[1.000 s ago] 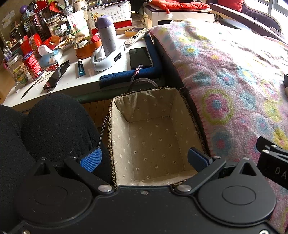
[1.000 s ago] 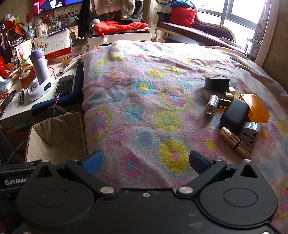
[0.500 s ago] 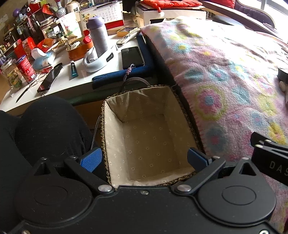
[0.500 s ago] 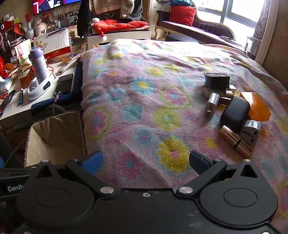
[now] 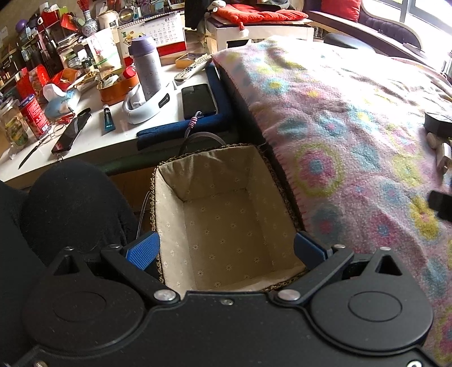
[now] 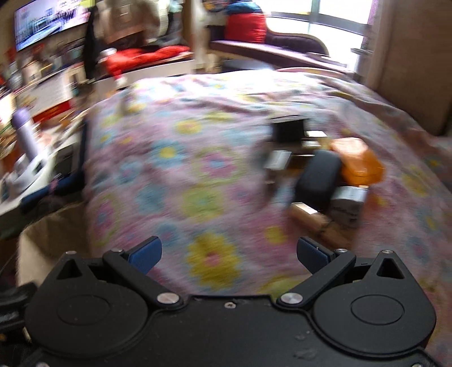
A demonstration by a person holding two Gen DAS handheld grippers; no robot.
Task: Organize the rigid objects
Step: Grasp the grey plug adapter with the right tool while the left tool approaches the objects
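A fabric-lined wicker basket stands on the floor beside the bed, with nothing inside it. My left gripper hangs open over its near edge. On the flowered blanket lies a cluster of rigid objects: a black box, a silver piece, a black oval case, an orange piece, a silver travel adapter and a wooden block. My right gripper is open above the blanket, short of that cluster. The right wrist view is motion-blurred.
A cluttered white table stands beyond the basket with a purple flask, a black phone, a remote and a tube. A person's black-clad knee is left of the basket. A red cushion lies behind.
The right gripper has moved forward and right toward the cluster of objects, blurring its view. The left gripper has shifted slightly, with the basket sliding right in its view. Both stay open.
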